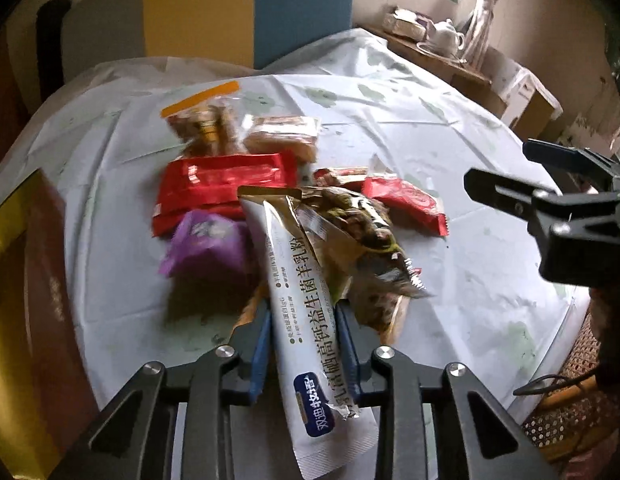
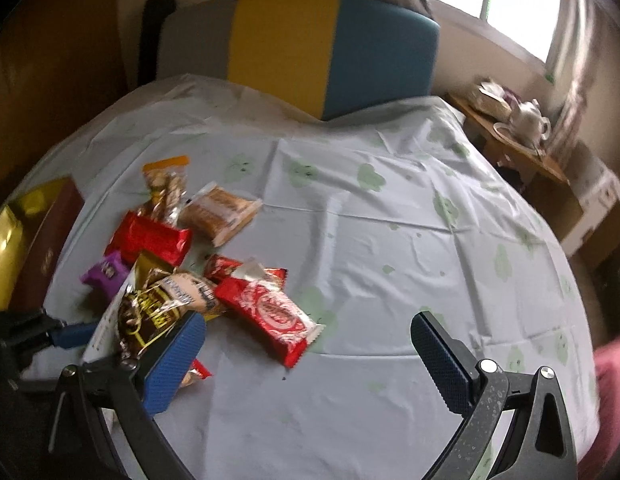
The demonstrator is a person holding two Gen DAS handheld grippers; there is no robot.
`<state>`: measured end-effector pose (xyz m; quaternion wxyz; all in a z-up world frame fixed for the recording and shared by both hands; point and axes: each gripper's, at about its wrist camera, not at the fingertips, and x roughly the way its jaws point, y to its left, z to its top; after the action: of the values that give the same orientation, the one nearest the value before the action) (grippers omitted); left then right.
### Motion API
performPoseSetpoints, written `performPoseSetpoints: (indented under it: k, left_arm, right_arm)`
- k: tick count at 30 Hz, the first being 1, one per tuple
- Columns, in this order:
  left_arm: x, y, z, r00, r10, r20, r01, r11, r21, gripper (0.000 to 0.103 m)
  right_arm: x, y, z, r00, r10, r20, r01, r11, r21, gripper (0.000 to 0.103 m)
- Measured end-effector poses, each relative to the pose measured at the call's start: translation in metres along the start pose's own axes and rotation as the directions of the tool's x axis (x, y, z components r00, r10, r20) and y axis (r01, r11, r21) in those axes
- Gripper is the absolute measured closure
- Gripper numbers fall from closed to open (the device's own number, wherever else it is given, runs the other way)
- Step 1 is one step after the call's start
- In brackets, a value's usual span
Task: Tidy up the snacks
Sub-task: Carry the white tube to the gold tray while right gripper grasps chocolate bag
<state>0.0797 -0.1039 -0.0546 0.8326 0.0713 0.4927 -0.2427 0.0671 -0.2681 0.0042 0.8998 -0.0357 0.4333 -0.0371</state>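
Observation:
My left gripper (image 1: 303,316) is shut on a long white and gold milk powder sachet (image 1: 305,312), held above the table. A pile of snacks lies beyond it: a red packet (image 1: 221,188), a purple packet (image 1: 207,246), a dark nut packet (image 1: 358,232), a red wafer packet (image 1: 406,204), a clear bag with an orange strip (image 1: 205,120) and a cake packet (image 1: 283,136). My right gripper (image 2: 310,344) is open and empty over the cloth, right of the pile; it also shows in the left wrist view (image 1: 506,176). The red wafer packet (image 2: 269,312) lies just left of it.
The table (image 2: 390,240) has a pale cloth with green flowers. A brown and gold box (image 2: 33,240) stands at its left edge. A grey, yellow and blue chair (image 2: 301,48) is behind. A side table with a white teapot (image 2: 528,120) is at the right.

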Motion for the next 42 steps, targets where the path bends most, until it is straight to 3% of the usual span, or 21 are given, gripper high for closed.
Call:
performPoseSetpoints:
  k: [14,17,19,21,22,25,26,32,34,38,40,42]
  left_arm:
    - [-0.056,0.035,-0.025,0.991,-0.054,0.122,0.065,0.994,-0.090,0.072]
    - [-0.063,0.042,-0.029,0.989,-0.047,0.140,0.064,0.991,-0.118,0.072]
    - [-0.067,0.048,-0.033,0.988,-0.045,0.147,0.066,0.988,-0.138,0.072]
    - [-0.072,0.051,-0.035,0.987,-0.035,0.159,0.059,0.987,-0.149,0.072]
    - [-0.076,0.054,-0.037,0.985,-0.035,0.167,0.061,0.986,-0.156,0.072]
    - [-0.090,0.064,-0.043,0.980,-0.018,0.196,0.054,0.983,-0.178,0.072]
    - [-0.094,0.068,-0.044,0.979,-0.017,0.203,0.055,0.981,-0.186,0.072]
    - [-0.123,0.112,-0.042,0.962,0.052,0.267,0.031,0.955,-0.296,0.072]
    - [-0.129,0.135,-0.037,0.954,0.116,0.275,-0.016,0.940,-0.341,0.072]
    - [-0.117,0.176,-0.025,0.950,0.215,0.226,-0.101,0.898,-0.429,0.072]
    - [-0.099,0.196,-0.017,0.947,0.276,0.165,-0.170,0.865,-0.471,0.072]
    - [-0.077,0.211,-0.006,0.955,0.270,0.119,-0.180,0.851,-0.493,0.071]
  right_arm:
    - [0.000,0.033,-0.007,1.000,-0.007,0.022,0.010,0.990,-0.140,0.000]
    - [-0.001,0.038,-0.006,1.000,0.018,0.026,-0.014,0.990,-0.144,0.002]
    - [0.004,0.040,-0.003,0.997,0.081,-0.004,-0.080,0.991,-0.104,0.011]
    - [0.013,0.034,0.003,0.980,0.195,-0.047,-0.195,0.981,0.001,0.030]
    - [0.022,0.025,0.007,0.958,0.279,-0.069,-0.270,0.956,0.115,0.034]
    - [0.045,0.003,0.010,0.902,0.424,-0.082,-0.379,0.868,0.321,0.037]
    - [0.049,0.000,0.010,0.892,0.444,-0.082,-0.392,0.852,0.349,0.037]
    - [0.063,0.006,0.007,0.849,0.514,-0.121,-0.434,0.809,0.395,0.034]
    - [0.067,0.014,0.006,0.843,0.519,-0.141,-0.438,0.814,0.380,0.033]
    - [0.072,0.024,0.005,0.840,0.517,-0.162,-0.436,0.823,0.364,0.033]
    - [0.074,0.029,0.002,0.837,0.521,-0.168,-0.444,0.825,0.350,0.035]
    - [0.076,0.035,0.000,0.828,0.532,-0.176,-0.458,0.823,0.335,0.045]
